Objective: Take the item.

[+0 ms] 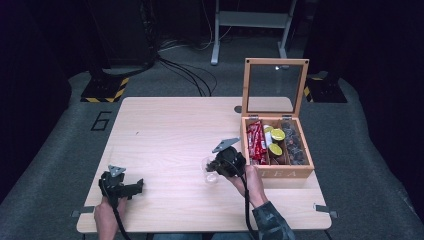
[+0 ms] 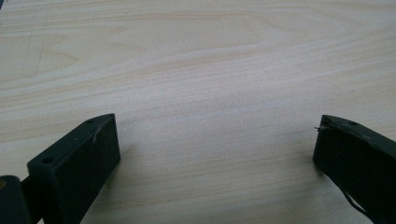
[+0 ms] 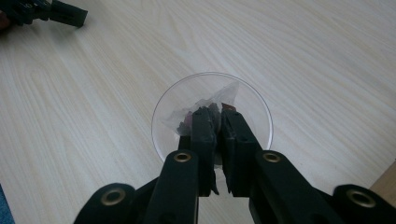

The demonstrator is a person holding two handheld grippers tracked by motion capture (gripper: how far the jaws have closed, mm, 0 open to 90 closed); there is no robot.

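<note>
A clear round cup (image 3: 254,116) stands on the wooden table (image 3: 93,93), just left of the tea box in the high view, cup (image 1: 208,175). My right gripper (image 3: 215,114) hangs over its mouth, pointing down, shut on a see-through tea bag (image 3: 224,95) with dark leaves inside. The bag sits at the cup's opening; whether it touches the glass I cannot tell. The right gripper (image 1: 215,166) is held by a hand from the lower right. My left gripper (image 2: 217,123) rests low over bare table, jaws wide open with nothing between them; in the high view it lies at the front left (image 1: 139,186).
A wooden tea box (image 1: 280,173) stands open at the table's right, its glass lid (image 1: 275,85) upright. Inside are red packets (image 1: 255,140), yellow-topped pods (image 1: 276,135) and dark sachets (image 1: 296,145). The left gripper (image 3: 51,11) lies far across the table in the right gripper view.
</note>
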